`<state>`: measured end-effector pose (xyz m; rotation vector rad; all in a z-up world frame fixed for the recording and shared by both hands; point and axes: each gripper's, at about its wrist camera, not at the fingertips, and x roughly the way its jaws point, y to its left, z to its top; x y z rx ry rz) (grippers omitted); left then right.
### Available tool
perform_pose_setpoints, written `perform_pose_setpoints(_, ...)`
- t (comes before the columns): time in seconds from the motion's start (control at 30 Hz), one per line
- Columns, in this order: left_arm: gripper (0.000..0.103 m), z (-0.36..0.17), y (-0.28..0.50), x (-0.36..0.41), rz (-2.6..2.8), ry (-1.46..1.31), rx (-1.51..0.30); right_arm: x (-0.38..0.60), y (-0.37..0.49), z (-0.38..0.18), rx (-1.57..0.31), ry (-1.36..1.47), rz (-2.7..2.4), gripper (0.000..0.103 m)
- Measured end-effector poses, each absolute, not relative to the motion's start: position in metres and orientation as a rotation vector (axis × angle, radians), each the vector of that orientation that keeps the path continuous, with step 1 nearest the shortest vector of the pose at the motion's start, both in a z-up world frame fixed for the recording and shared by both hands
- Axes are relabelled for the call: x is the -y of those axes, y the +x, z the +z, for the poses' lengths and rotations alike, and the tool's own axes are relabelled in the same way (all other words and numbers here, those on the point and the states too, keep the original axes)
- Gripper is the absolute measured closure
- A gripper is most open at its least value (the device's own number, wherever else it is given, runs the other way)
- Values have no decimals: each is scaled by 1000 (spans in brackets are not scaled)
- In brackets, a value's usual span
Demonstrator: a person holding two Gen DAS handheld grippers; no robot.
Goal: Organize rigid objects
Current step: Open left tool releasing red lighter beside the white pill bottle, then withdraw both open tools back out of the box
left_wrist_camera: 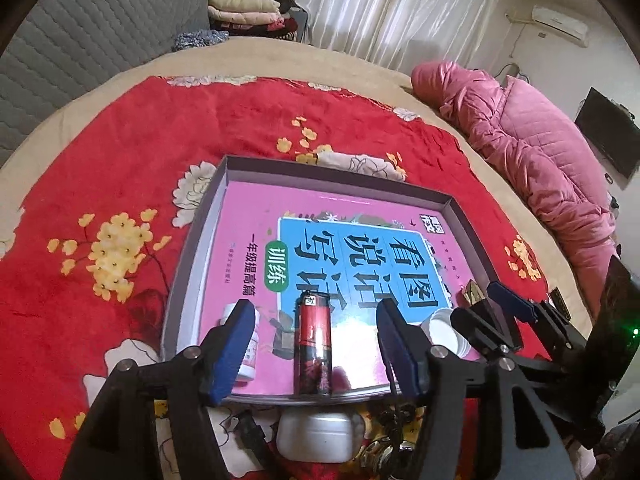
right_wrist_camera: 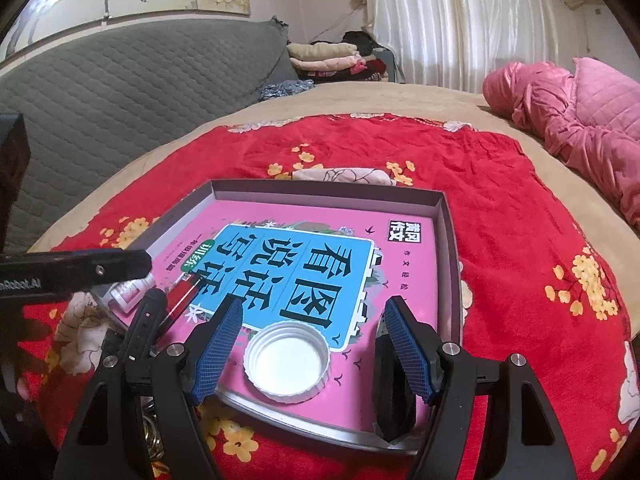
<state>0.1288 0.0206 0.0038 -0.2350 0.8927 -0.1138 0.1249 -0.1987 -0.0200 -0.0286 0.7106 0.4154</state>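
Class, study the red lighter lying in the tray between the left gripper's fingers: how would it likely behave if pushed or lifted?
The red lighter looks rigid, so it probably won't bend. It lies on its side on the glossy pink book, so a sideways push may slide or roll it. It is small and slim, so it is likely light for the open left gripper.

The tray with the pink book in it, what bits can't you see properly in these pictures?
- Small white bottle: left wrist view, half behind the left gripper's finger.
- Black object: right wrist view, hidden by the right gripper's finger.
- White jar: left wrist view, tray edge covers its top.
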Motion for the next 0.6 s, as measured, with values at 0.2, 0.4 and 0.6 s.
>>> perform_pose_setpoints(0.2, 38, 12, 124, -25, -95, -238, -869, 200, 124, -18, -704, -28, 408, 28)
perform_pose_setpoints(0.4, 37, 18, 118, -27, -88, -241, -853, 200, 124, -16, -700, -36, 406, 28)
perform_pose_setpoints(0.6, 37, 23, 110, -21, -61, -178, -825, 202, 121, -13, -686, -41, 396, 28)
